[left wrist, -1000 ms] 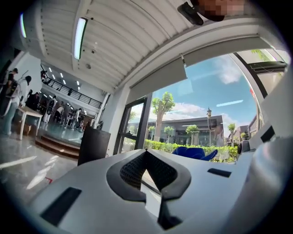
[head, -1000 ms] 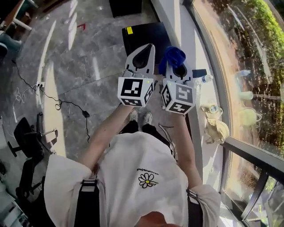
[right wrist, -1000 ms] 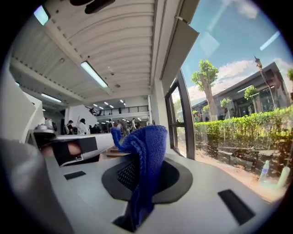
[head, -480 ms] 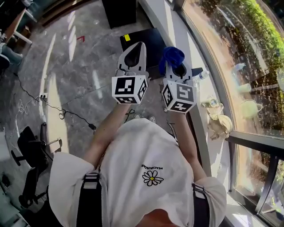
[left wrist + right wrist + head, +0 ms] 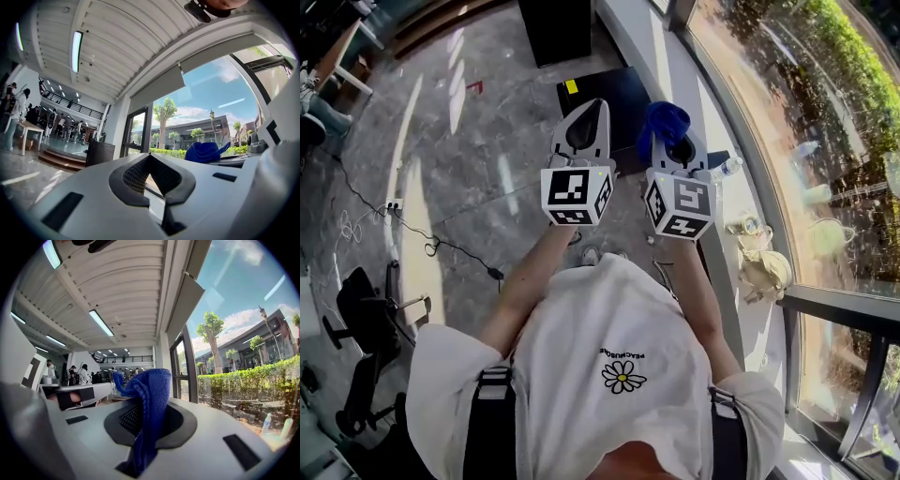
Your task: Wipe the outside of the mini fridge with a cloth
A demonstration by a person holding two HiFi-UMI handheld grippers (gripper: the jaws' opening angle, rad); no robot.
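The blue cloth is bunched at the tip of the right tongs, just right of the middle of the head view. In the right gripper view the cloth stands up out of the closed jaws of those tongs, pinched between the dark pads, with a loose fold flopping over to the left. From the left gripper view the same cloth shows as a blue lump at the right.

The fridge, a low black box with a yellow sticker on top, sits on the floor in the upper middle of the head view. It is beyond both tongs, partly hidden behind them and not touched by either.

The left tongs are held up just beside the right pair. In their own view the left tongs have their jaws brought together with nothing between them.

A taller black box stands at the top edge. A water bottle lies by the window sill at the right, with a cream bag lower down the sill. A black cable trails over the grey floor at the left.
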